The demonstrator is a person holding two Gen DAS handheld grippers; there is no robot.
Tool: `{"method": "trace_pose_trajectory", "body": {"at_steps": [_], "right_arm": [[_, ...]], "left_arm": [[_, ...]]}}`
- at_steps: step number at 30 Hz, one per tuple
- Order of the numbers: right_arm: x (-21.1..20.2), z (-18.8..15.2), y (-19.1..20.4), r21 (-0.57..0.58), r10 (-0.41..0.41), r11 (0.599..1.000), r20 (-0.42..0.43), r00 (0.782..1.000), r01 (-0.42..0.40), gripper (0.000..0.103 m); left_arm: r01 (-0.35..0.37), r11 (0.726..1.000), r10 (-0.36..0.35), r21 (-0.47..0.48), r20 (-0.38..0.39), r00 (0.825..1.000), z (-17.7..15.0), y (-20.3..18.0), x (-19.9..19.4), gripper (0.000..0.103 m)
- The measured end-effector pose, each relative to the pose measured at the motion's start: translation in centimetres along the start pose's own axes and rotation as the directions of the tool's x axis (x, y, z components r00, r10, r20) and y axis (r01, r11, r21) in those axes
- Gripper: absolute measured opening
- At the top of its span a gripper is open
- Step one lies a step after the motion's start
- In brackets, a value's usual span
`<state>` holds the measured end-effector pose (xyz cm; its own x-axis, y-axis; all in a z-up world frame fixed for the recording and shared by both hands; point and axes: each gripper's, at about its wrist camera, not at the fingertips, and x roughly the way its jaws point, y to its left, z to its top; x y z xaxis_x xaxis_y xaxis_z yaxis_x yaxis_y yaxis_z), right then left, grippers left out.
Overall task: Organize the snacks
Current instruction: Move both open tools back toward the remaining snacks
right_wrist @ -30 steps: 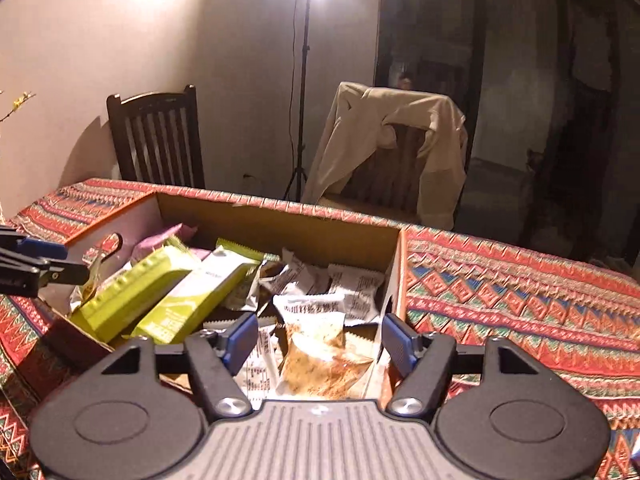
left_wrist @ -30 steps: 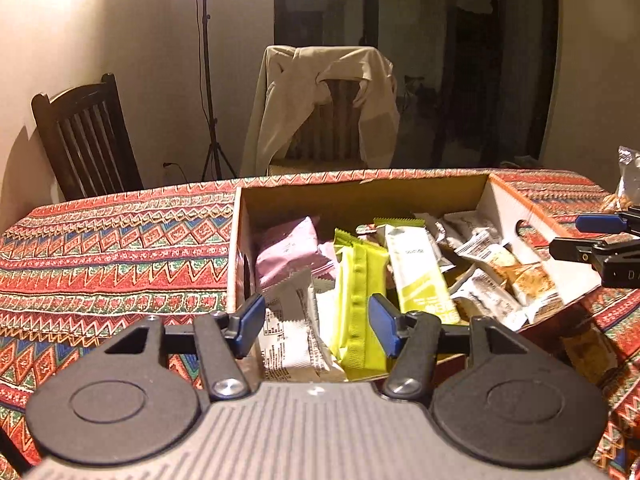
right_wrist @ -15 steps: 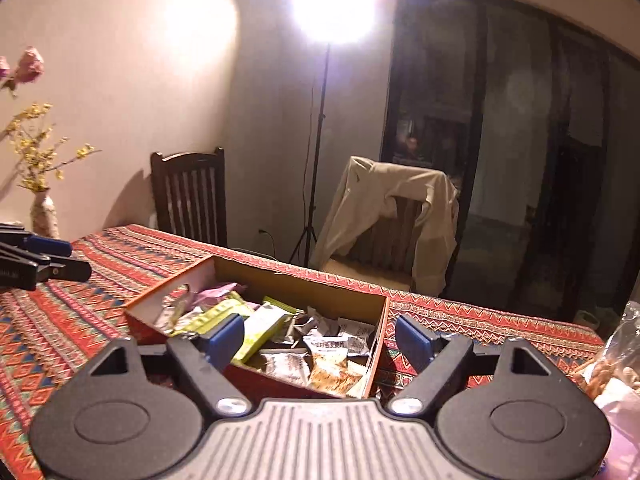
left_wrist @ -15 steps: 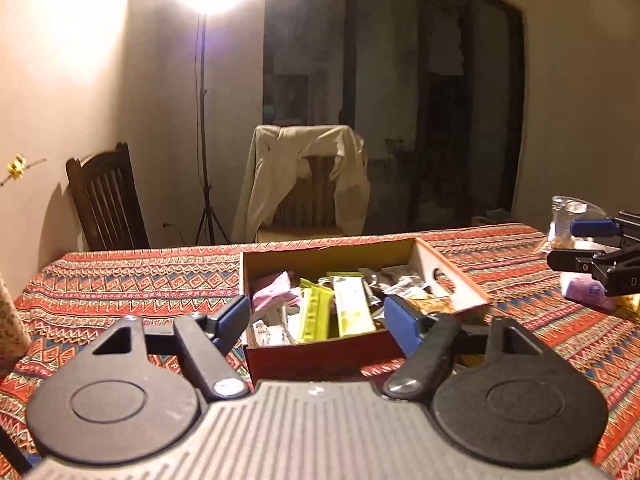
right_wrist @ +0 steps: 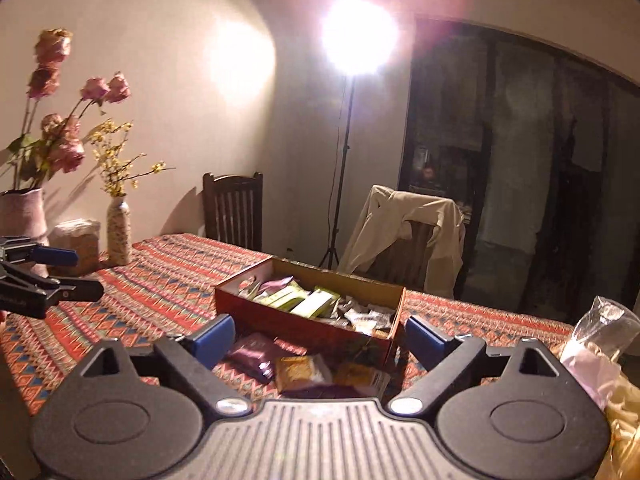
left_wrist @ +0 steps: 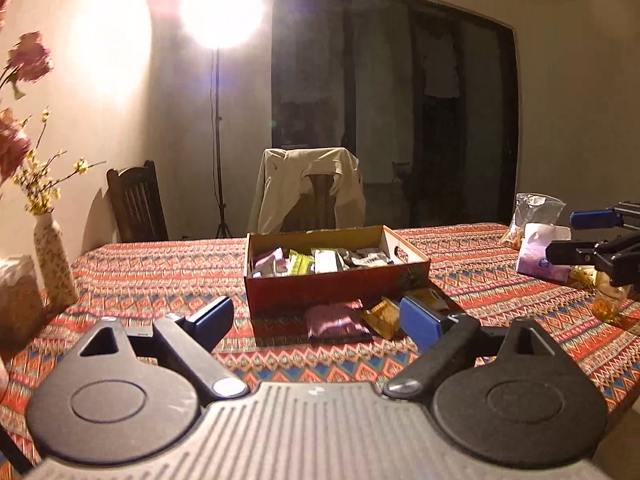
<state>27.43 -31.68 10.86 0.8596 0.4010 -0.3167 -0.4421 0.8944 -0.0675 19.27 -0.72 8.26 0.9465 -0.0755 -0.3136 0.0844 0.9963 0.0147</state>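
Observation:
A red cardboard box (left_wrist: 340, 284) (right_wrist: 308, 330) full of snack packets stands mid-table. In front of it lie a pink packet (left_wrist: 336, 322) (right_wrist: 252, 354), a golden packet (left_wrist: 386, 316) (right_wrist: 298, 372) and another packet (left_wrist: 430, 298) (right_wrist: 362, 374). My left gripper (left_wrist: 320, 320) is open and empty, drawn back from the box; it also shows in the right wrist view (right_wrist: 64, 276). My right gripper (right_wrist: 316, 338) is open and empty, held back and above the loose packets; it shows at the right edge of the left wrist view (left_wrist: 576, 236).
A patterned cloth (left_wrist: 160, 272) covers the table. Vases with flowers (left_wrist: 54, 264) (right_wrist: 118, 236) stand at the left. More bagged snacks (left_wrist: 540, 240) (right_wrist: 600, 344) lie at the right. Two chairs (left_wrist: 312, 196) and a lamp stand are behind the table.
Both grippers have pulled back and up from over the box, so the whole table and the loose packets in front of the box now show. Both stayed open.

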Motion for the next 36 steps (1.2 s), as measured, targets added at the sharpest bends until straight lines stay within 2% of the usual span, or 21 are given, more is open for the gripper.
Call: {"method": "trace_pose_trajectory", "body": {"at_steps": [4,8,11,17,23,30,36], "right_arm": [[-2.2,-2.6,1.8,0.011,-0.008,1.0,-0.023,1.0,0.008,0.093],[-3.9,-5.8,3.3,0.069,0.014,0.998,-0.052,0.999,-0.01,0.093],[-4.7,-8.6,4.2,0.097,0.022,0.995,-0.071,0.997,-0.015,0.093],[-5.1,-13.9,5.6,0.163,0.044,0.987,-0.165,0.985,-0.017,0.093],[-5.4,-15.7,6.4,0.183,0.052,0.983,-0.196,0.979,-0.016,0.093],[-4.7,-15.2,5.5,0.196,0.049,0.981,-0.193,0.98,-0.01,0.093],[-2.8,-14.8,3.9,0.207,0.038,0.978,-0.204,0.978,0.005,0.093]], "left_arm": [[-0.009,0.999,0.007,-0.053,-0.041,0.999,-3.1,-0.7,-2.4,0.095],[-0.039,0.995,0.032,-0.087,-0.08,0.996,-6.4,-0.8,-4.2,0.095],[-0.063,0.992,0.048,-0.11,-0.133,0.99,-9.0,-0.7,-4.8,0.095],[-0.095,0.989,0.07,-0.117,-0.199,0.977,-12.0,-0.7,-5.6,0.095],[-0.093,0.988,0.064,-0.123,-0.222,0.973,-12.6,-0.7,-5.3,0.095],[-0.077,0.991,0.05,-0.112,-0.229,0.972,-11.7,-1.2,-3.8,0.095],[-0.047,0.995,0.025,-0.09,-0.232,0.972,-10.0,-1.7,-0.5,0.095]]}}
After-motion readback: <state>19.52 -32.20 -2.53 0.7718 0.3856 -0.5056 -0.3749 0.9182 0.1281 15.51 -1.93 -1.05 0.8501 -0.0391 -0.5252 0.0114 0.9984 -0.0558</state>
